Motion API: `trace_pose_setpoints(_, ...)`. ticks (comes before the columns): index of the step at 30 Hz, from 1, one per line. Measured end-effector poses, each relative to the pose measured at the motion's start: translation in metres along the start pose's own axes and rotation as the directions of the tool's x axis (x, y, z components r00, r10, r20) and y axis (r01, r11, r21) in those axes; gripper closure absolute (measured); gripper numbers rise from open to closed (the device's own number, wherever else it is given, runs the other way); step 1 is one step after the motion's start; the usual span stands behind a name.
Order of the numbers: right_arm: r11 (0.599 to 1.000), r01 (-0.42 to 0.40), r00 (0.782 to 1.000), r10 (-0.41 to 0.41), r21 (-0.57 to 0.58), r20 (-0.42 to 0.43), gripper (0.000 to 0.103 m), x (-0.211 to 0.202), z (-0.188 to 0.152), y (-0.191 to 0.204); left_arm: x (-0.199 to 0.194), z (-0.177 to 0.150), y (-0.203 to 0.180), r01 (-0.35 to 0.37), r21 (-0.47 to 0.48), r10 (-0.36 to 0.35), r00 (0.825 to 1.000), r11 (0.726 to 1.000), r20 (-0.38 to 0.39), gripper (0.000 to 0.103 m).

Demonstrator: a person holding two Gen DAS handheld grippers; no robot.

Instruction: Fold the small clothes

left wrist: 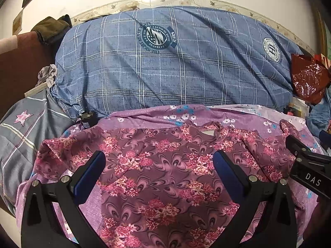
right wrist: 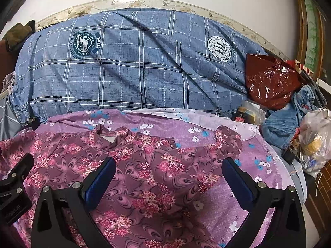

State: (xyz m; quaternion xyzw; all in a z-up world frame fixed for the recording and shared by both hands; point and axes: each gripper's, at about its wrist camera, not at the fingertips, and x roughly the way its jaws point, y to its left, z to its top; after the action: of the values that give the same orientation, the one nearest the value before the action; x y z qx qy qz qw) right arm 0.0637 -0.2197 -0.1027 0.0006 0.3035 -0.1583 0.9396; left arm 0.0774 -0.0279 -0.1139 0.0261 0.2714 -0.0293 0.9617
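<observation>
Against a white wall, a blue plaid quilt (left wrist: 165, 62) and red plastic bag (right wrist: 271, 80) back a bed with a purple flowered sheet (right wrist: 258, 186), where the maroon floral shirt (left wrist: 161, 165) lies spread beneath the released, empty left gripper (left wrist: 159, 165) and right gripper (right wrist: 169, 173).

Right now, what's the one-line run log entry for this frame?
stage: pre-grasp | floral shirt: spread flat on purple sheet | left gripper: open, empty | right gripper: open, empty
</observation>
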Motion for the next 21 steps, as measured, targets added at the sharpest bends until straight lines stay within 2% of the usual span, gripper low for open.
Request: trace_pose_setpoints(21,1.0,0.014,0.999,-0.014,0.006,-0.037,0.001,0.02,-0.004,-0.017,0.02,-0.004,-0.016,0.012,0.024,-0.011,0.999,1.0,-0.039,0.0)
